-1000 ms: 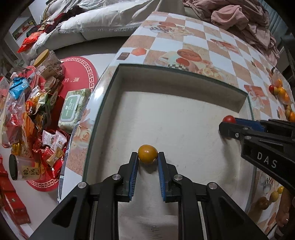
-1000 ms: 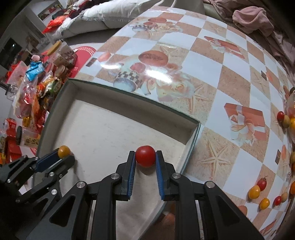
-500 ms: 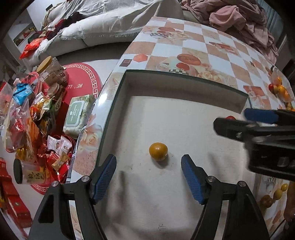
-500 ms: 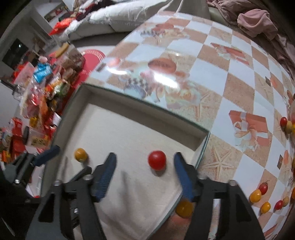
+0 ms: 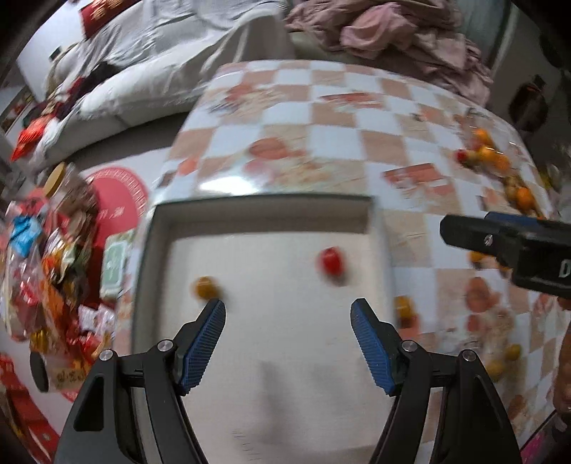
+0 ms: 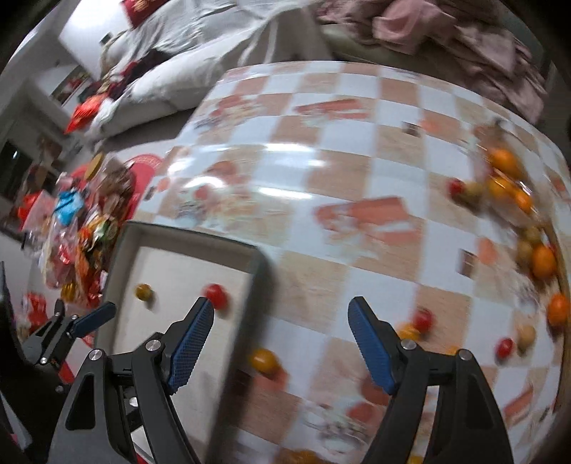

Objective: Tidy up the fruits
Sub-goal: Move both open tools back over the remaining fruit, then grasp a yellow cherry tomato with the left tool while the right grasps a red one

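A yellow tomato (image 5: 205,286) and a red tomato (image 5: 331,261) lie loose inside the shallow white tray (image 5: 264,208); both show in the right wrist view too, yellow (image 6: 143,291) and red (image 6: 216,295). My left gripper (image 5: 288,321) is open and empty above the tray. My right gripper (image 6: 282,321) is open and empty, over the tray's right rim (image 6: 246,321) and the checkered table. Its finger shows in the left wrist view (image 5: 499,235). Both views are motion-blurred.
Several small red, yellow and orange fruits are scattered on the checkered tablecloth at right (image 6: 542,260) and near the tray (image 6: 264,359). Snack packets crowd the floor at left (image 5: 43,271). A sofa with clothes stands behind (image 5: 378,32).
Both grippers opened and let go of their tomatoes in the tray, then pulled back and up. The right gripper has swung right, over the table.
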